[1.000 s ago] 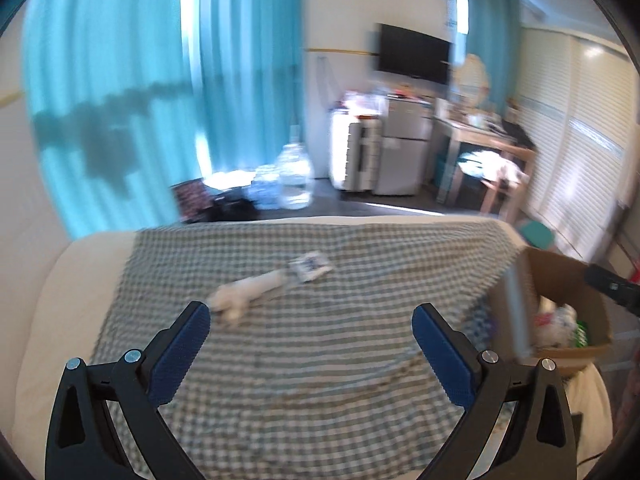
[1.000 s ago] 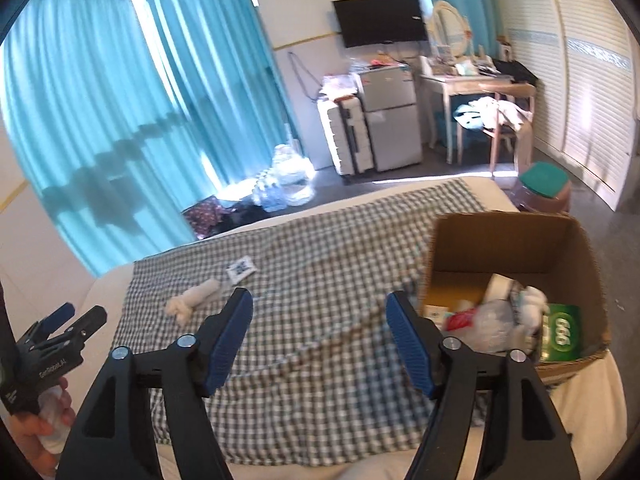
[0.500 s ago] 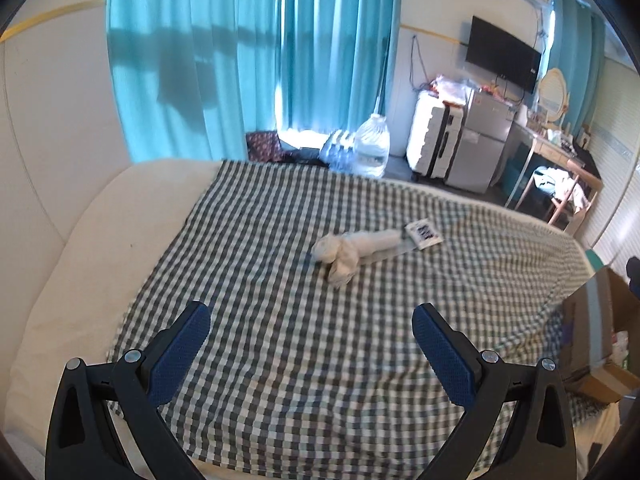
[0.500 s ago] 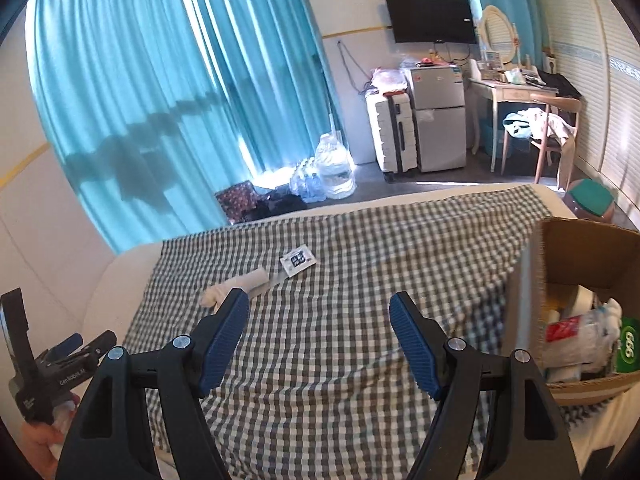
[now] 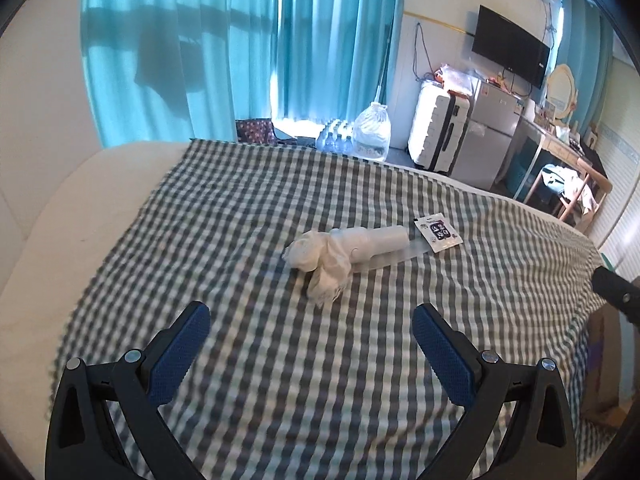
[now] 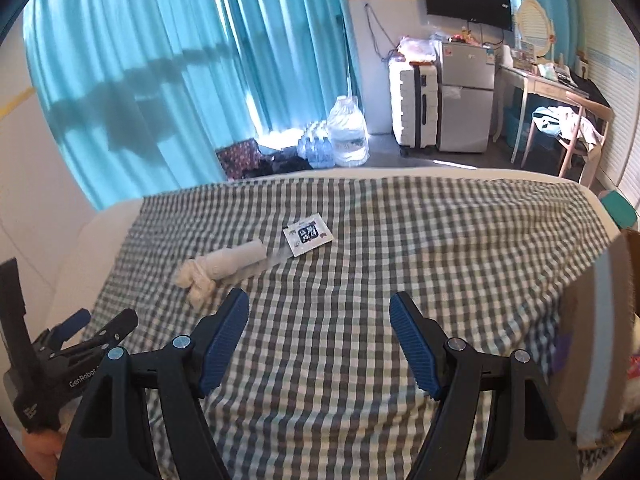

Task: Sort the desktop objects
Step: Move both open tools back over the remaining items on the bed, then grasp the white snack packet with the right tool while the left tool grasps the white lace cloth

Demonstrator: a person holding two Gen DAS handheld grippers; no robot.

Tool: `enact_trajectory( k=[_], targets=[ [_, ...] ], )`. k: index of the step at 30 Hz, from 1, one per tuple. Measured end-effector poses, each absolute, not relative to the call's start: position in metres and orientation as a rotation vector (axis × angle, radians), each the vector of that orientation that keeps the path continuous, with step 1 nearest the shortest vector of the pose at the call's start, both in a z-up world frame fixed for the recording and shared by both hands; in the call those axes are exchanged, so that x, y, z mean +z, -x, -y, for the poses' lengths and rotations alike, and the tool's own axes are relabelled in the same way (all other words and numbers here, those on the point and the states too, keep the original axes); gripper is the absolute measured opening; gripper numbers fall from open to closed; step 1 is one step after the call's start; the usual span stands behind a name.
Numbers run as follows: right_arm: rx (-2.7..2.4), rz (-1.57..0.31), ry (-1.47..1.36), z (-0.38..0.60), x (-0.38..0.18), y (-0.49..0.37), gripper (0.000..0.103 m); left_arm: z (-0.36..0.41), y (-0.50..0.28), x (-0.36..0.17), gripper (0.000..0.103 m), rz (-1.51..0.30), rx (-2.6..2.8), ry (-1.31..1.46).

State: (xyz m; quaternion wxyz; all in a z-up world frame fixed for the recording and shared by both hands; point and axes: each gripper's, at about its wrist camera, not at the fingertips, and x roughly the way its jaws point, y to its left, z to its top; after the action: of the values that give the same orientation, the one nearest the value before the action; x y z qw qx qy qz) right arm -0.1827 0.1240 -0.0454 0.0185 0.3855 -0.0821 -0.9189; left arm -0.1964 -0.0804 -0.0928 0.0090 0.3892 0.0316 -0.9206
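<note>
Hard to make out: the white bundle [image 5: 344, 250] on the checked cloth [image 5: 280, 360] looks like a pale tube with crumpled white material knotted at its left end; what it is cannot be told. A clear strip lies along its right end, contents unreadable.
Print: the small sachet [image 5: 438, 234] carries dark printing on white, too small to read.
Cut off: the cardboard box [image 6: 600, 340] shows only its near wall at the right edge of the right wrist view; in the left wrist view only a brown sliver [image 5: 604, 364] shows past the cloth's right edge.
Box contents: mostly out of frame now; a pinkish scrap at the far right edge, not identifiable.
Task items, position: bundle and sachet lie mid-cloth, the sachet just right of the bundle's tube end, touching the clear strip; both well apart from the box.
Left gripper [image 5: 310, 350]: jaws released, spread wide, nothing between the blue pads [image 5: 178, 350]; bundle lies ahead of it, not touched. Also seen low left in the right wrist view [image 6: 92, 324].
Right gripper [image 6: 318, 340]: jaws released, wide apart, holding nothing, over bare cloth.
Change since 1.0 s ago: left view then had the bundle small and far; it now fills mid-frame, closer. Right view then showed the box interior with packets; the box has slid to the frame edge.
</note>
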Motion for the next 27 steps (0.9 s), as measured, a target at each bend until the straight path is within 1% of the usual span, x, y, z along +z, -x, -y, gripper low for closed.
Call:
enact_trajectory(
  k=[4, 8, 11, 20, 21, 22, 24, 25, 26, 27],
  targets=[
    [-2.818, 0.293, -1.237, -0.121, -0.069, 0.217, 0.073, 0.073, 0.231, -0.120, 0.103, -0.023, -2.841, -1.253],
    [-2.806, 0.257, -1.266, -0.116, -0.094, 0.253, 0.073, 0.075, 0.258, -0.142, 0.103, -0.040, -2.818, -1.268],
    [-2.793, 0.225, -1.283, -0.113, -0.111, 0.280, 0.073, 0.072, 0.278, -0.160, 0.103, -0.008, -2.803, -1.291],
    [-2.738, 0.183, -1.341, -0.095, -0.154, 0.351, 0.073, 0.079, 0.309, -0.195, 0.103, -0.036, -2.808, -1.338],
    [-2.737, 0.176, -1.346, -0.092, -0.161, 0.357, 0.073, 0.082, 0.312, -0.200, 0.102, -0.038, -2.805, -1.347],
    [-2.739, 0.157, -1.350, -0.089, -0.166, 0.361, 0.073, 0.085, 0.315, -0.203, 0.100, -0.038, -2.798, -1.357],
    [-2.749, 0.107, -1.373, -0.083, -0.174, 0.368, 0.073, 0.090, 0.320, -0.208, 0.086, -0.027, -2.772, -1.369],
    [-2.754, 0.094, -1.390, -0.080, -0.179, 0.372, 0.073, 0.094, 0.325, -0.212, 0.082, -0.040, -2.757, -1.401],
    [-2.755, 0.096, -1.406, -0.080, -0.183, 0.375, 0.073, 0.097, 0.326, -0.215, 0.071, -0.060, -2.757, -1.418],
    [-2.747, 0.126, -1.429, -0.081, -0.188, 0.379, 0.073, 0.101, 0.329, -0.217, 0.063, -0.100, -2.760, -1.446]
  ],
)
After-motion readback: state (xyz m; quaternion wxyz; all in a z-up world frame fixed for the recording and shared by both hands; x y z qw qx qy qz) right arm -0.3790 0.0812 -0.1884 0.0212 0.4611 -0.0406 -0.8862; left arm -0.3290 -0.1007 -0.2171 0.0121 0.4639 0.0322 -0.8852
